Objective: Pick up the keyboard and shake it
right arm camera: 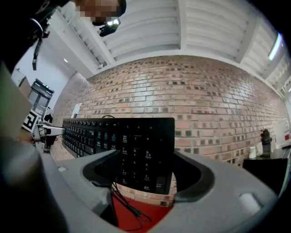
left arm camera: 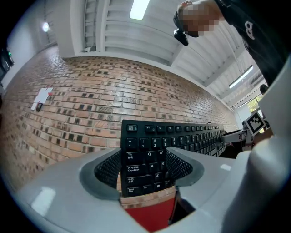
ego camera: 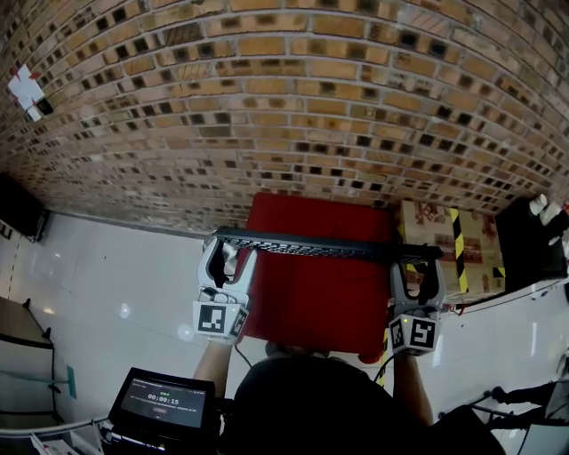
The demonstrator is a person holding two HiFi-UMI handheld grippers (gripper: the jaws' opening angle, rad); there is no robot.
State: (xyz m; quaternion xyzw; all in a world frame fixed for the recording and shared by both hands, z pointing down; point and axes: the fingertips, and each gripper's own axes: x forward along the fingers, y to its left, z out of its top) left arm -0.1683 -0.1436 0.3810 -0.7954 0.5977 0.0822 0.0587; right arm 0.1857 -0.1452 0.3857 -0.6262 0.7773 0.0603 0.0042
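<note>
Black keyboard point(ego camera: 320, 244) held up in the air over the red table point(ego camera: 311, 307), left gripper point(ego camera: 229, 244) with fingers clamped on its left end, right gripper point(ego camera: 418, 259) with fingers clamped on its right end, brick wall point(ego camera: 284, 89) on the far side.

Bright ceiling light, heavy fisheye warp

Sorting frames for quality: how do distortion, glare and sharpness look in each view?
Head view: fisheye bows the brick wall; soft glints on the glossy floor; keyboard crisp. Left gripper view: black vignette corners, ceiling light blown out, key legends readable. Right gripper view: same vignette and bowing; the keyboard's near end is dark, legends faint.
</note>
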